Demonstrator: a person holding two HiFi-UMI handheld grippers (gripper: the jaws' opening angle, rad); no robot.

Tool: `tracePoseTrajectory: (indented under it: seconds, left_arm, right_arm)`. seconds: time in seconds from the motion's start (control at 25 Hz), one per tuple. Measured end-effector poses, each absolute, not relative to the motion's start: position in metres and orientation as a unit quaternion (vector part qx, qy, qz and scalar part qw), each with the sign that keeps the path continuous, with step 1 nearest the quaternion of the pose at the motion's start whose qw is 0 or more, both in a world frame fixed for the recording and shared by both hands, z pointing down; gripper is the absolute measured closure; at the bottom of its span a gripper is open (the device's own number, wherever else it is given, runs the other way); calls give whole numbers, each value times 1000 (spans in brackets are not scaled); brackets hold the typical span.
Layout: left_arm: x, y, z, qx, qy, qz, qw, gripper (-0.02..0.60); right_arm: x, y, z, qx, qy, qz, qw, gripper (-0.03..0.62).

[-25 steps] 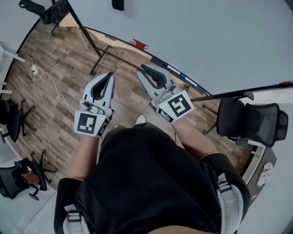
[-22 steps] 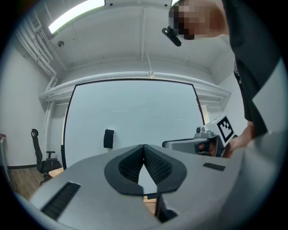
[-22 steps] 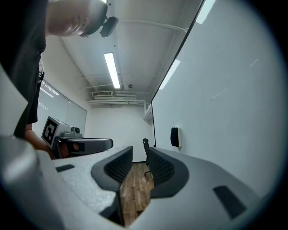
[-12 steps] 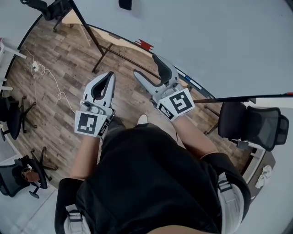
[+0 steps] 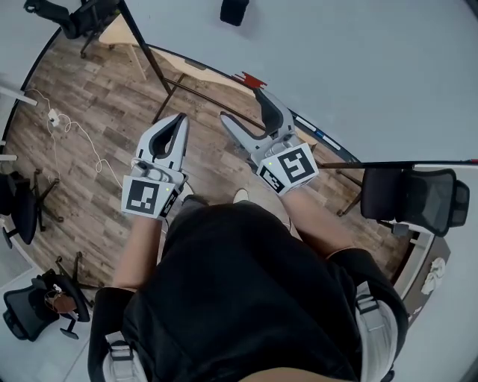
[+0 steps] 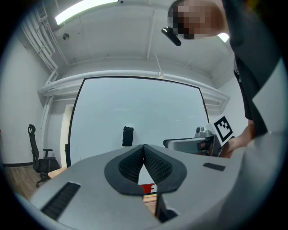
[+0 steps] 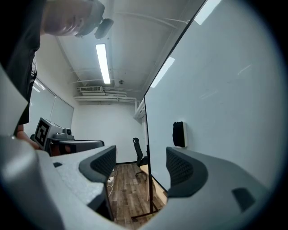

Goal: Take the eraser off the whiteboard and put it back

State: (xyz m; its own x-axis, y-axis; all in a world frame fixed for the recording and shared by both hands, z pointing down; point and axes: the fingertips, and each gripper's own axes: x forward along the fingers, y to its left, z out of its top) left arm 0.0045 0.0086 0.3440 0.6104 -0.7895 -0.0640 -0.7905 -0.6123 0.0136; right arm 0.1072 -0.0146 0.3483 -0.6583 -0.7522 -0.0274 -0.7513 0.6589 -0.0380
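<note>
Black oblong eraser (image 7: 179, 134) sits upright on the whiteboard (image 7: 225, 81), perhaps pale-backed.

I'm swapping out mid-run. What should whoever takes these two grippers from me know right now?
Left gripper: shut, empty.
Right gripper: jaws opening, nothing between them, pointing along the whiteboard.
Eraser: stuck on the whiteboard ahead of both grippers; neither one touches it.
Done: nothing that shows.
Left: reach the eraser, probably with the right gripper, pull it off, then set it back on the board.
</note>
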Motion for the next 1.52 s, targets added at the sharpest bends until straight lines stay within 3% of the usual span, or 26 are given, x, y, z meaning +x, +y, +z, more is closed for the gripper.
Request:
tracePoseTrajectory:
  seconds: [0.84, 1.52]
  left_arm:
    - [-103, -76, 353, -950, 311, 39, -2, 586]
    - [-72, -150, 350, -961, 276, 28, 3, 586]
  right_arm:
    - [16, -89, 352, -563, 827, -12, 8, 201]
    - [67, -157, 352, -617, 787, -11, 16, 201]
